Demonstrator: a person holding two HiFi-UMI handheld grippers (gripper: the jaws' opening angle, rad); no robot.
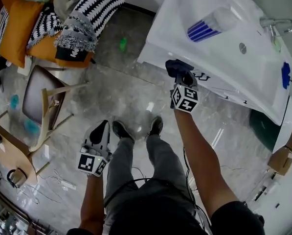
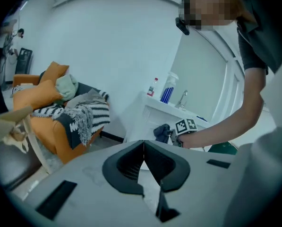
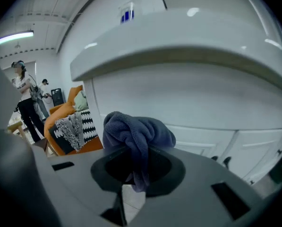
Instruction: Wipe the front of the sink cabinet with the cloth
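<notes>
The white sink cabinet stands at the upper right of the head view, its front panel under the overhanging basin rim. My right gripper is shut on a bunched dark blue cloth, held up at the cabinet front just below the rim. In the right gripper view the cloth bulges out of the right gripper, with the cabinet front close behind; whether they touch I cannot tell. My left gripper hangs low beside my left leg, jaws shut and empty.
A sofa piled with orange cushions and striped blankets fills the upper left. A wooden chair stands left of my feet. A blue-striped bottle lies in the basin near the tap. Right of the cabinet stands a green bin.
</notes>
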